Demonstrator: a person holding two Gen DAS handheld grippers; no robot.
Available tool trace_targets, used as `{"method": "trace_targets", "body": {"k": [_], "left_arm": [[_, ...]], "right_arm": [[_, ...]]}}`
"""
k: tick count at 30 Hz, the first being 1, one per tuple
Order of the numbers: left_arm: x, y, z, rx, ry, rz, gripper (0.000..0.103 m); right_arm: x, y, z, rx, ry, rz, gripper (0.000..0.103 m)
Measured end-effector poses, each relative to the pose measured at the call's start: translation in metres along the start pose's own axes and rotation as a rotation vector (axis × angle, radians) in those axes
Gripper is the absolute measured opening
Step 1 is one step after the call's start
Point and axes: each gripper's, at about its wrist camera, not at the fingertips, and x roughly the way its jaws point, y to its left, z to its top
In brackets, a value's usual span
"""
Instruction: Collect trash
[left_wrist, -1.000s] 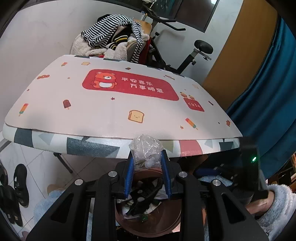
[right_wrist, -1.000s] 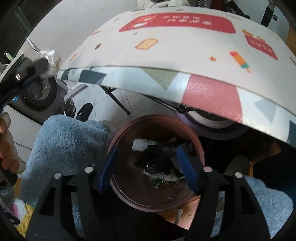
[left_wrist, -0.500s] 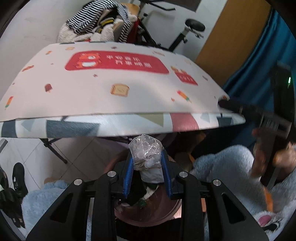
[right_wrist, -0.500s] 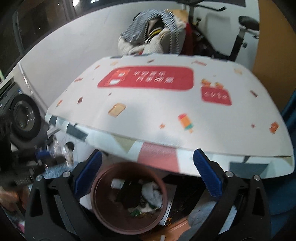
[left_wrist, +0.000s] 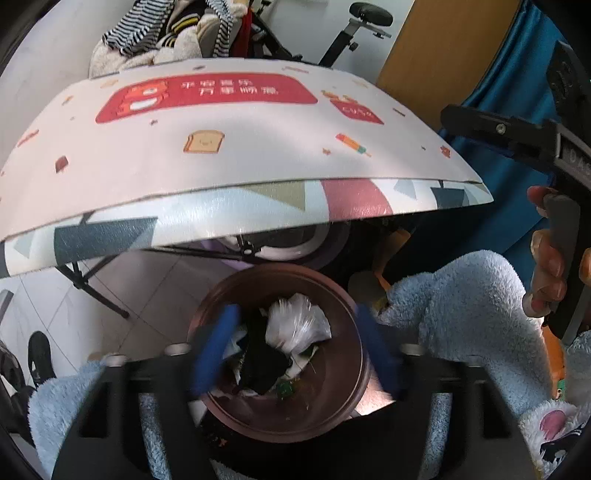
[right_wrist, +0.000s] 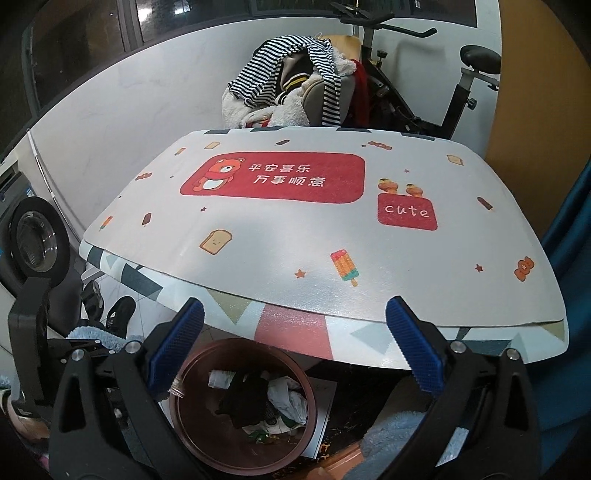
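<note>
A brown round trash bin (left_wrist: 347, 391) stands on the floor below the table's front edge, with several pieces of trash in it. A crumpled clear plastic bag (left_wrist: 297, 325) lies on top of the trash. My left gripper (left_wrist: 295, 350) is open and empty right above the bin, its blue pads blurred. The bin also shows in the right wrist view (right_wrist: 199, 435), low and left of centre. My right gripper (right_wrist: 295, 347) is open and empty, held higher, level with the table's front edge.
The table (right_wrist: 388, 258) carries a white printed mat with a red bear panel. A chair piled with clothes (right_wrist: 291, 92) and an exercise bike (right_wrist: 454, 85) stand behind it. A washing machine (right_wrist: 29, 236) is at the left; shoes (left_wrist: 38, 354) lie on the floor.
My left gripper opened and the clear plastic bag dropped into the bin. My right gripper rose from over the bin to table-edge height.
</note>
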Motion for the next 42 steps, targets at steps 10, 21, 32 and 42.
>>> {"method": "trace_targets", "body": {"k": [10, 21, 32, 42], "left_arm": [[-0.051, -0.002, 0.035, 0.038, -0.2, 0.181, 0.094], [-0.144, -0.006, 0.095, 0.074, -0.474, 0.34, 0.097], [-0.2, -0.031, 0.116, 0.082, -0.619, 0.401, 0.097], [-0.212, -0.03, 0.106, -0.013, -0.619, 0.354, 0.097]], "right_arm": [[-0.011, 0.002, 0.003, -0.01, -0.025, -0.017, 0.097], [-0.052, -0.001, 0.037, 0.011, -0.134, -0.028, 0.097], [-0.098, 0.0, 0.069, -0.025, -0.237, -0.077, 0.097], [-0.106, 0.009, 0.068, -0.014, -0.254, -0.053, 0.097]]}}
